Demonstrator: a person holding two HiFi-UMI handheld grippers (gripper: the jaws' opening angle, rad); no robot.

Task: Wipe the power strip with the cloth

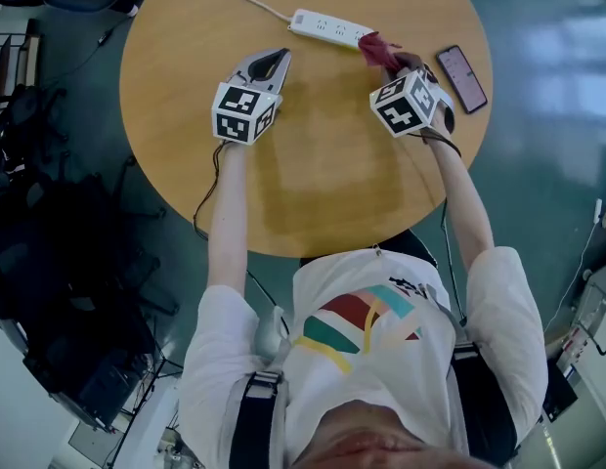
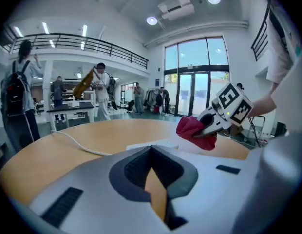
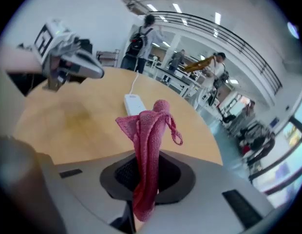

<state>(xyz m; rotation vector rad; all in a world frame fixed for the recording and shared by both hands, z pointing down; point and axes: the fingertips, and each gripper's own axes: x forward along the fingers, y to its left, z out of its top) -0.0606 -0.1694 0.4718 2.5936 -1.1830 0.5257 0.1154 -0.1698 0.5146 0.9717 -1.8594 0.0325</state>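
Round wooden bench [image 1: 323, 193]: white power strip [image 1: 329, 27] runs left-right, far side; right hand-held gripper [image 1: 393, 62], pinching red knitted cloth [image 1: 376, 49], hovers at its right end; left hand-held gripper [image 1: 274, 63] closed, empty

Head view: high over the person, facing steeply down. The whole round table [image 1: 323, 193] is in frame, near edge at the chest.

Left gripper view: low, almost level, looking toward the table's right edge (own jaws fill the lower frame); catches the right gripper [image 2: 200, 130].

Right gripper view: tilted down, looking toward the left edge, cloth [image 3: 148, 150] close to the lens; catches the left gripper [image 3: 95, 71].

All three views share the tabletop and power strip [image 1: 329, 27].
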